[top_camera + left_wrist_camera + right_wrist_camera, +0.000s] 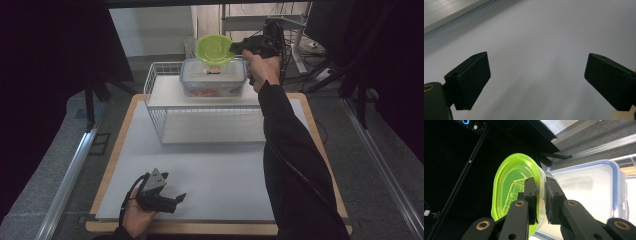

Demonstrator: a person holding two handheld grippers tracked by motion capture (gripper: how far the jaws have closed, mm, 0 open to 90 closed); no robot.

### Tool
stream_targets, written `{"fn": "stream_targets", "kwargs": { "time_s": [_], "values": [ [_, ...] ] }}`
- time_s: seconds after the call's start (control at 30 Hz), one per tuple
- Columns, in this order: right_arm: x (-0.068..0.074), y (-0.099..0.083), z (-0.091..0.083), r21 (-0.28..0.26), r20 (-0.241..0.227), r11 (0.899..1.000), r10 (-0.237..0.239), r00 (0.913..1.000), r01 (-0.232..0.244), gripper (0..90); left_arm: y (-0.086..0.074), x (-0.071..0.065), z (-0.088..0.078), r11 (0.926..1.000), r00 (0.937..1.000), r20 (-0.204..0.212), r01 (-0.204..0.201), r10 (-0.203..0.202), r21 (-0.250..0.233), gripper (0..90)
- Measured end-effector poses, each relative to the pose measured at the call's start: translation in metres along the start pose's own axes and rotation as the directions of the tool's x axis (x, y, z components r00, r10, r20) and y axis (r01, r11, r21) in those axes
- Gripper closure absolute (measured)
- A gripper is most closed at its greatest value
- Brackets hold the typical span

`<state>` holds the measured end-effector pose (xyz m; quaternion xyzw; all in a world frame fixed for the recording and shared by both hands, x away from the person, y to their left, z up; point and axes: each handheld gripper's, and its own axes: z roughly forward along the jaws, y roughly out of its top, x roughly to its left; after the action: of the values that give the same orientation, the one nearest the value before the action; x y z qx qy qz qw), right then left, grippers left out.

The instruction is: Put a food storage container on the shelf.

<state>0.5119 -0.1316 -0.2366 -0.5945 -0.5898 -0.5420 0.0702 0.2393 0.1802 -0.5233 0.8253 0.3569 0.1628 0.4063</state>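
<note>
The right tool [239,46] is clenched on the rim of a green bowl [215,49], one jaw inside the wall and one outside, and holds it in the air just above a clear lidded box [213,77]; that box sits on the top shelf of a white wire rack [155,85] at the far side of the desk [220,175]. By my reading the bowl is lifted and carried, but not set down — whether it is coming to the box lid or leaving it, I cannot tell; the placing and letting go are left. The left tool [175,199] is released, jaws wide with nothing between them, resting low over the bare desk, well apart from the bowl. Something reddish lies inside the box; the lid blurs it too much to name — and the bowl's underside is hidden.
</note>
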Motion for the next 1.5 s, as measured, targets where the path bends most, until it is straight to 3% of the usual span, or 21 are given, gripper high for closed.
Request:
{"fn": "stream_targets", "kwargs": {
  "time_s": [0.33, 1.0, 1.27, 1.5],
  "values": [
    [-0.003, 0.001, 0.010, 0.009, 0.034, 1.000, 0.025, 0.9991, -0.026, 80.3, 0.000, 0.000, 0.000, 1.0000, 1.0000, 0.003, -0.004, 0.004, -0.002, 6.3],
    [-0.005, 0.002, 0.016, 0.008, 0.013, 0.999, 0.050, 0.9987, -0.050, 75.3, 0.000, -0.001, 0.000, 1.0000, 1.0000, 0.007, -0.006, 0.006, -0.005, 6.3],
    [-0.007, 0.002, 0.017, 0.017, 0.012, 1.000, 0.022, 0.9997, -0.023, 66.9, 0.000, -0.001, 0.000, 1.0000, 0.9999, 0.008, -0.008, 0.008, -0.004, 6.3],
    [-0.008, 0.003, 0.014, 0.019, 0.005, 1.000, -0.021, 0.9998, 0.021, 50.6, 0.000, -0.001, 0.000, 1.0000, 0.9999, 0.007, -0.010, 0.010, -0.002, 6.3]
  ]
}}
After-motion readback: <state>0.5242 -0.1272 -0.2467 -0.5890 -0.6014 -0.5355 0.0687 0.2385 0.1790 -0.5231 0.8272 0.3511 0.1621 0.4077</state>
